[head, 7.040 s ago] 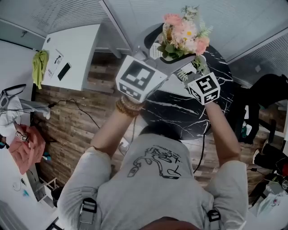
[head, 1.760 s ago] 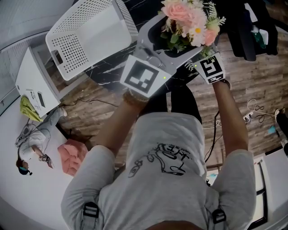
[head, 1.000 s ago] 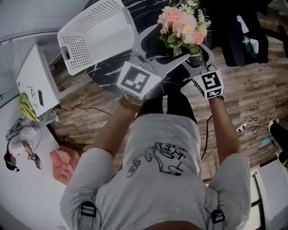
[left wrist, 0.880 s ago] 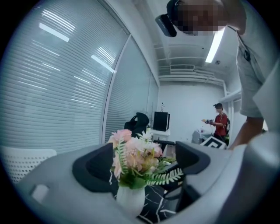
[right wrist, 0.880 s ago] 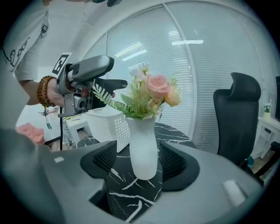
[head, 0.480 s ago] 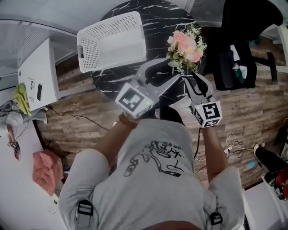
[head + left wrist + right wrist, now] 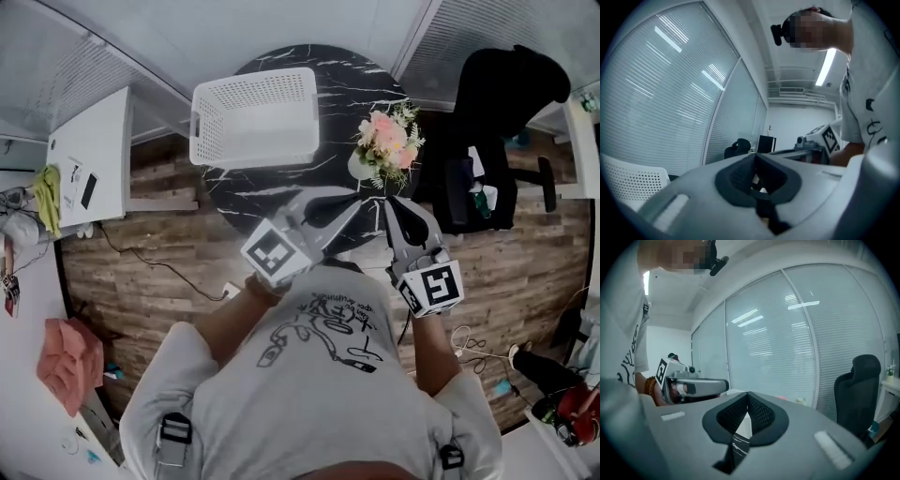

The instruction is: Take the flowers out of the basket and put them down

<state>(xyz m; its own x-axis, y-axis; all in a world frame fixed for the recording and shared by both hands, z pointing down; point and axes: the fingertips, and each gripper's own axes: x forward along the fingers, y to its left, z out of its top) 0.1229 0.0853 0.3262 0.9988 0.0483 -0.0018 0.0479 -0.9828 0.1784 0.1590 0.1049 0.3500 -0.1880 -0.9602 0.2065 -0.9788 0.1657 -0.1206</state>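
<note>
The bouquet of pink and cream flowers [image 7: 387, 143] stands by itself near the right edge of the round black marble table [image 7: 319, 66]. The empty white perforated basket [image 7: 255, 117] sits on the table's left part. Both grippers hang nearer the person than the bouquet, touching nothing. My left gripper [image 7: 359, 201] [image 7: 755, 155] is shut; its jaws have just been closing with nothing between them. My right gripper [image 7: 388, 202] [image 7: 747, 394] is also shut and empty, its jaws having just closed too. Each gripper view shows the other gripper held alongside.
A black office chair with dark clothing [image 7: 497, 112] stands right of the table. A white cabinet [image 7: 89, 164] is at the left. Cables [image 7: 473, 342] and a pink cloth [image 7: 66, 361] lie on the wooden floor. Window blinds fill both gripper views.
Both grippers have let go of the bouquet, drawn back from it towards the person and risen. Their jaws went from open to shut. The bouquet stays on the table.
</note>
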